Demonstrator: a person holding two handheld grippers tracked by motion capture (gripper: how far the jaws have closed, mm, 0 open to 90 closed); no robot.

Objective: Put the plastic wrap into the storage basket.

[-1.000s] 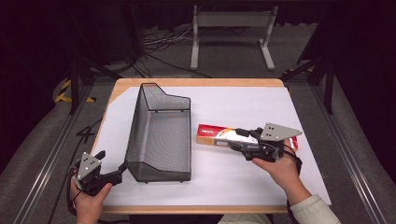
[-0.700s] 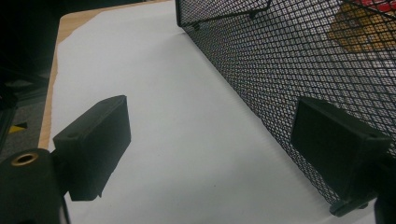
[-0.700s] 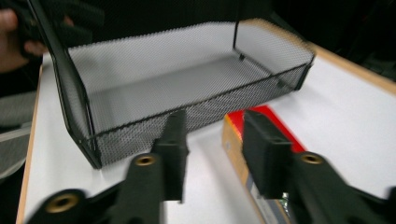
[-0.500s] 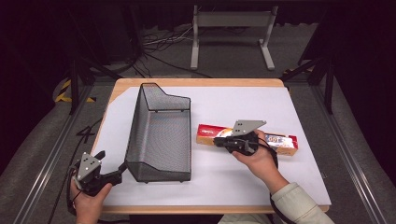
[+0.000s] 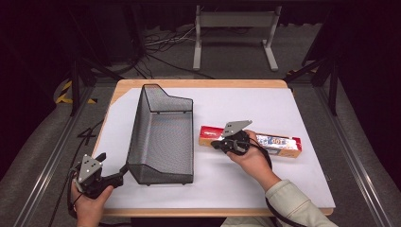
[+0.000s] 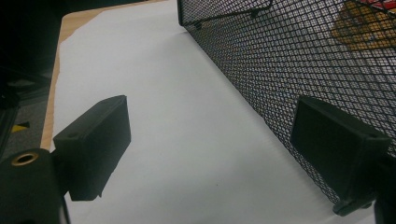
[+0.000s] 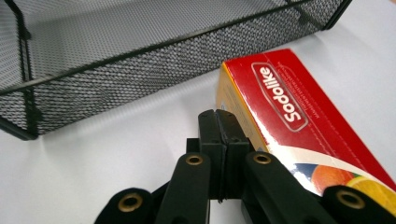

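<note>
Right gripper (image 5: pixel 218 143) further along red box (image 5: pixel 283 144)

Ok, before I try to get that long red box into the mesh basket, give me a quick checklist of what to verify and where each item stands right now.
1. Right gripper open for a grasp: not ok. Its jaws are pressed together with nothing between them.
2. Right gripper lined up on the red box: not ok. In the right gripper view it sits beside the box's near long edge, not around it.
3. Mesh basket has room: ok. Its floor looks bare in the high view.
4. Left gripper ready to steady the basket: ok. It is open at the basket's near left corner, one jaw against the mesh wall.
5. Box lying flat on the white sheet: ok.
</note>
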